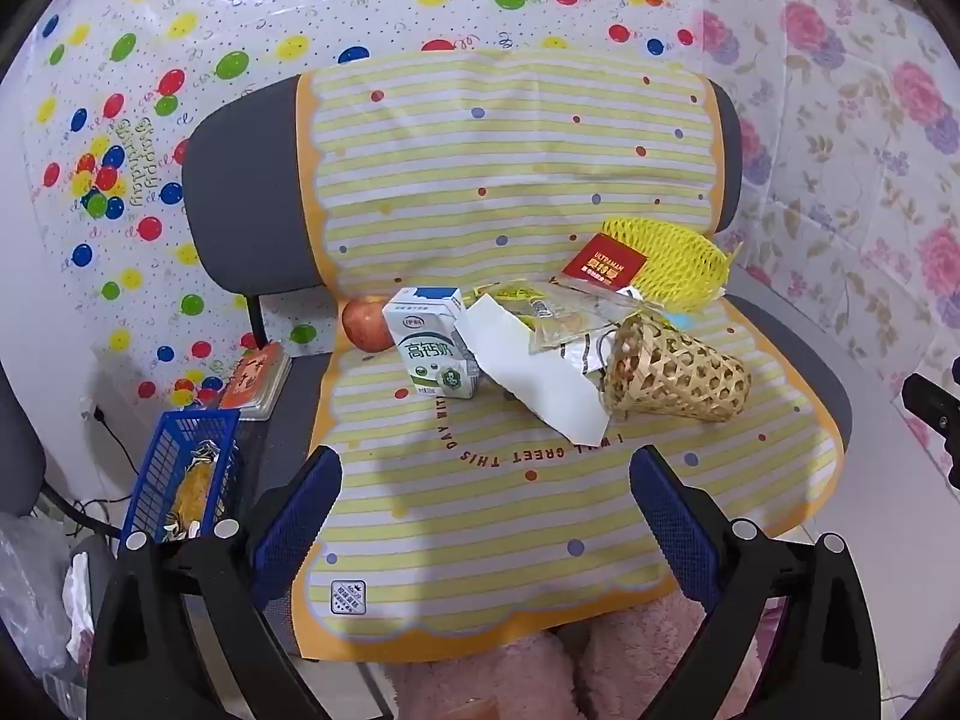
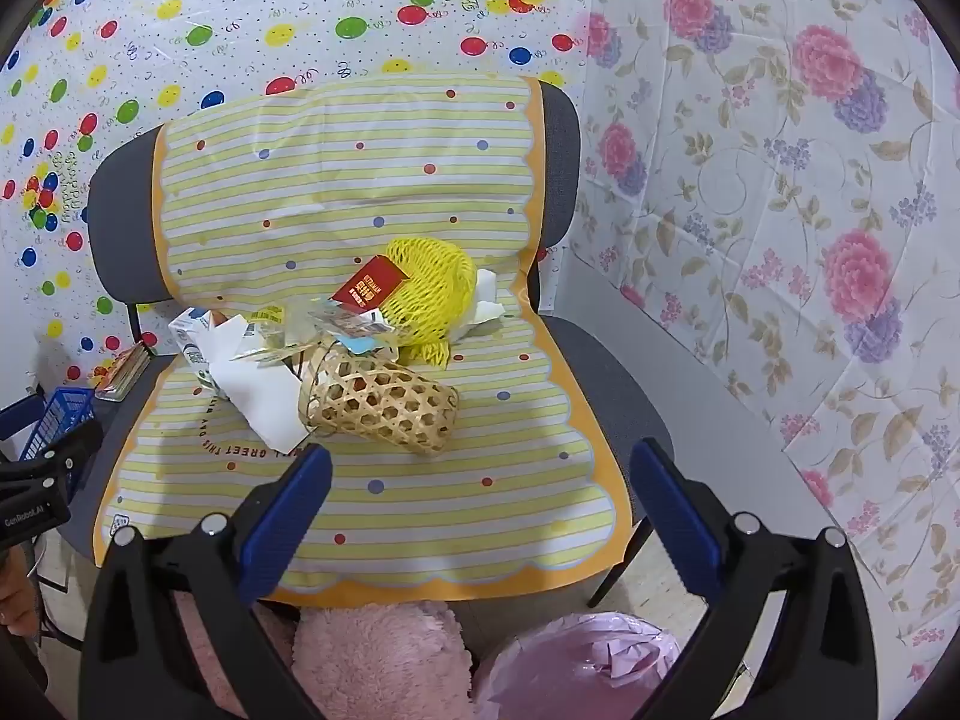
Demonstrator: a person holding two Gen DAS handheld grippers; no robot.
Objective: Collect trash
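Note:
A pile of trash lies on a chair seat covered by a yellow striped mat [image 1: 480, 510]. It holds a white-green milk carton [image 1: 435, 351], white paper [image 1: 534, 378], clear wrappers [image 1: 564, 324], a red packet [image 1: 605, 267], yellow foam net [image 1: 678, 264] and a woven bamboo basket [image 1: 675, 375] on its side. The same basket [image 2: 381, 402], net [image 2: 435, 294], red packet [image 2: 378, 291] and carton [image 2: 192, 339] show in the right wrist view. My left gripper [image 1: 486, 498] is open and empty, in front of the pile. My right gripper [image 2: 480, 492] is open and empty, in front of the basket.
An apple [image 1: 366, 324] sits behind the carton. A blue basket [image 1: 180, 474] with scraps stands left of the chair, beside an orange book [image 1: 255, 381]. A bin lined with a pink bag [image 2: 582, 666] and a pink fluffy thing [image 2: 378, 654] lie below the seat. Patterned sheets cover the walls.

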